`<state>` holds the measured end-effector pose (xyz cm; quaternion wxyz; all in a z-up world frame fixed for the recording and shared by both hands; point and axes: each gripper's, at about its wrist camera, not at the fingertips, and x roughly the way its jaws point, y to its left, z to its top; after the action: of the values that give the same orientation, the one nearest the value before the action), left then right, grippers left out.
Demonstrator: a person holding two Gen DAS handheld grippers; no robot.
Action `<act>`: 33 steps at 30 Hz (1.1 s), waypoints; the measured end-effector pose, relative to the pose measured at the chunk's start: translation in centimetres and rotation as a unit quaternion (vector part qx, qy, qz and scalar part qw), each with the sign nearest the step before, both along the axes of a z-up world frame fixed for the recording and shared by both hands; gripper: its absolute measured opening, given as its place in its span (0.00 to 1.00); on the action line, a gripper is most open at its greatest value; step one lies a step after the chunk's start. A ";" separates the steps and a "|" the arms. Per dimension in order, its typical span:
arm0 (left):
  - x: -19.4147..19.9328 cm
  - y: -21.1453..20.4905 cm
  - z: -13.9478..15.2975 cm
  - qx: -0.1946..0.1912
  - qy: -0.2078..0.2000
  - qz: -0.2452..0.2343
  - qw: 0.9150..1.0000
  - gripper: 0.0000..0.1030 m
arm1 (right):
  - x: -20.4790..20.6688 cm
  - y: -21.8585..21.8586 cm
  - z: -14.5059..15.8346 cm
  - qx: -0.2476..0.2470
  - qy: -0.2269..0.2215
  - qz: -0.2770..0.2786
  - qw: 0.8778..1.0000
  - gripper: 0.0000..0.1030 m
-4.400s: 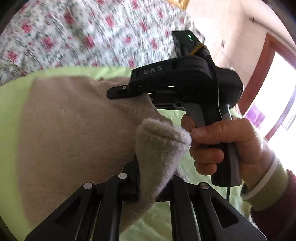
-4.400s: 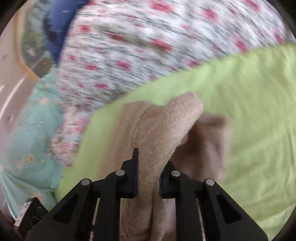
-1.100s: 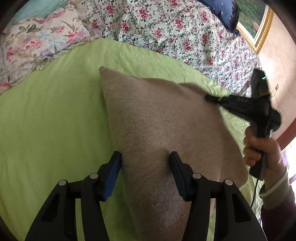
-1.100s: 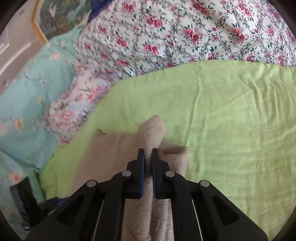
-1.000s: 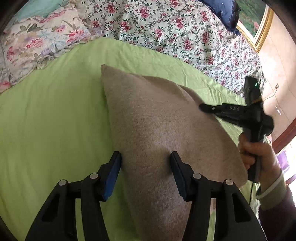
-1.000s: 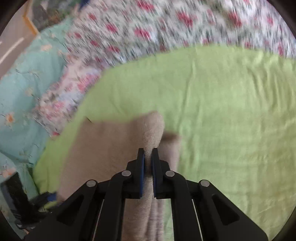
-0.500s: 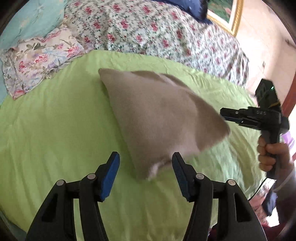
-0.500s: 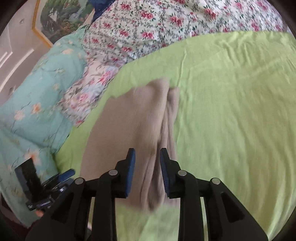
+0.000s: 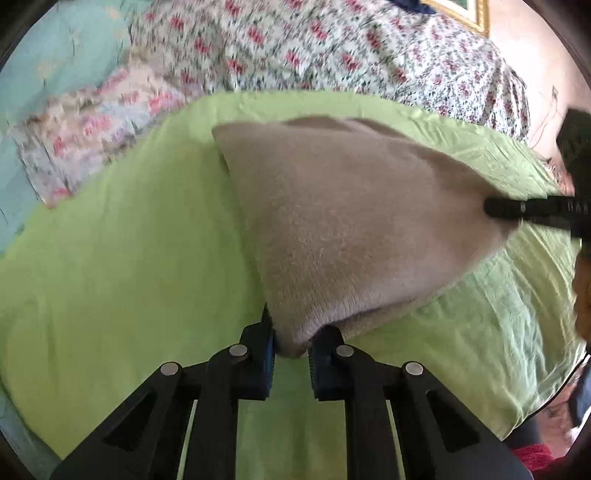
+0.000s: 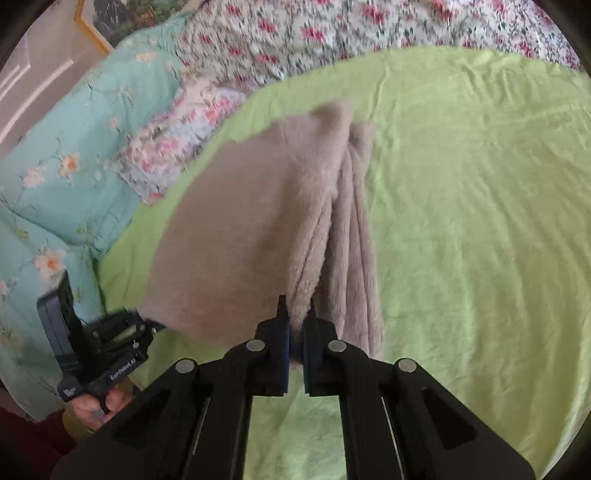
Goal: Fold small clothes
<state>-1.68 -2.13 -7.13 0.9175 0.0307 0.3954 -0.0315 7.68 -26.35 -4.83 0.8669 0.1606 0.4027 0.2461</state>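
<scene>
A beige fleece garment (image 9: 351, 221) lies folded on the green sheet (image 9: 129, 258). My left gripper (image 9: 291, 343) is shut on its near corner. In the left wrist view my right gripper (image 9: 495, 208) grips the far right corner. In the right wrist view the garment (image 10: 258, 221) shows several folded layers, and my right gripper (image 10: 295, 325) is shut on its near edge. My left gripper (image 10: 147, 326) shows at the lower left, at the garment's other near corner.
A floral quilt (image 9: 332, 48) and a floral pillow (image 9: 92, 122) lie beyond the green sheet. A turquoise floral duvet (image 10: 55, 166) lies at the left. A framed picture (image 10: 110, 22) hangs on the wall. The sheet's edge runs near the person's hand (image 10: 99, 406).
Half a second ago both grippers were open and off the garment. Both have now moved in and shut on the garment's near corners.
</scene>
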 end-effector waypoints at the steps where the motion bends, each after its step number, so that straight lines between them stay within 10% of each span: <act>1: 0.0 -0.4 -0.2 0.008 0.004 -0.005 1.000 0.13 | 0.0 -0.4 0.4 -0.015 -0.009 -0.005 1.000 0.06; 9: -0.2 -0.1 -1.1 -0.009 0.038 -0.019 0.999 0.16 | 1.0 -0.7 -2.8 -0.068 0.023 -0.017 0.997 0.07; 11: -0.9 0.7 -0.4 -0.024 0.042 -0.035 0.998 0.16 | 0.8 -1.2 -2.6 -0.056 0.026 -0.028 0.998 0.22; 21: -2.1 1.6 5.8 -0.132 -0.045 -0.121 0.983 0.33 | -2.5 -0.5 4.1 0.009 -0.061 -0.037 0.997 0.31; 33: 2.8 0.6 -0.9 -0.195 0.059 -0.104 0.973 0.32 | 2.2 3.2 -2.8 -0.013 0.031 -0.015 0.999 0.23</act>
<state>1.15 -1.49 -8.07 0.8726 -0.1098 0.4293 -0.2053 9.86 -23.19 -7.67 0.8597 0.1632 0.4297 0.2227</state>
